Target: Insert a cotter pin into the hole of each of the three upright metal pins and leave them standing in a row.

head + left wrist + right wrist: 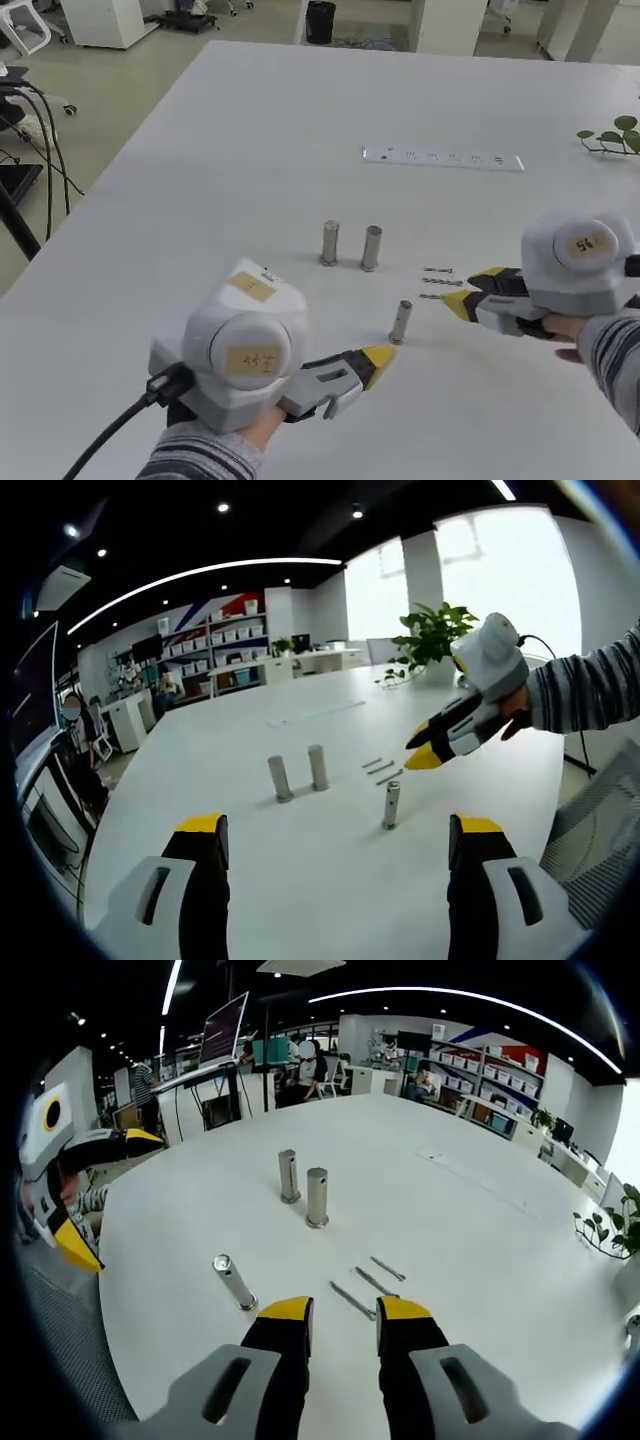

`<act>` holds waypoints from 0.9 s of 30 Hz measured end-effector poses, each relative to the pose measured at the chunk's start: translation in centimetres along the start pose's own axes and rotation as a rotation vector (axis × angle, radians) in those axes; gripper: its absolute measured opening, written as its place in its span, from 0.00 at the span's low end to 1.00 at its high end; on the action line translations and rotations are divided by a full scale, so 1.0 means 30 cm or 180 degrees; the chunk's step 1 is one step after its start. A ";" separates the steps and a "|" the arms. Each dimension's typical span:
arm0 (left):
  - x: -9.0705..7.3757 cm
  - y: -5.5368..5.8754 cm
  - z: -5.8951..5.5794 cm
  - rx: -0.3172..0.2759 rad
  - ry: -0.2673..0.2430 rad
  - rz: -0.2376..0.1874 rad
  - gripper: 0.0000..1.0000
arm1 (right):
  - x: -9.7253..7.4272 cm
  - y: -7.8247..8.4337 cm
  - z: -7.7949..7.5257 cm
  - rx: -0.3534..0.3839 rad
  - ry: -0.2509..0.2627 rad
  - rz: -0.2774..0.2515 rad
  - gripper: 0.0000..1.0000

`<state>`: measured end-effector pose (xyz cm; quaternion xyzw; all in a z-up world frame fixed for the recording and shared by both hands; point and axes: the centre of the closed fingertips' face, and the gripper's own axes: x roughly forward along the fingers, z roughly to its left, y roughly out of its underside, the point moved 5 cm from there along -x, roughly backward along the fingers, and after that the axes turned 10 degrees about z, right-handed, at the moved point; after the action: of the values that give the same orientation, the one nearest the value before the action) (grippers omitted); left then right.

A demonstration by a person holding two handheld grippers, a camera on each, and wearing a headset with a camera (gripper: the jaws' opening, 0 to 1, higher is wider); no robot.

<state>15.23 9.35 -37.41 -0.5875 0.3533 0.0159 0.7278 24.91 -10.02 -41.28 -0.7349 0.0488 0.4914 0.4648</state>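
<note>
Three cotter pins point(375, 1281) lie just ahead of the right gripper's point(345, 1312) narrowed, empty jaws, apparently staged for pickup; the left gripper point(338, 828) gapes wide, nearest metal pin point(391, 805) ahead between its jaws.

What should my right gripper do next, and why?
Probably ease the right gripper forward and down onto the nearest cotter pin, then close on it. Its fingers are open and empty, all three cotter pins lie flat on the table just ahead of them, and the three upright metal pins look bare.
</note>
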 end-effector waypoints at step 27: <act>0.021 0.036 0.013 -0.0194 0.0060 0.0194 0.90 | 0.183 -0.088 -0.153 -0.1025 -0.0441 0.0802 0.11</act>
<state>15.42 9.78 -38.63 -0.5984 0.3773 0.0432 0.7055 32.24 -9.77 -43.43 -0.7522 0.0291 0.5965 0.2784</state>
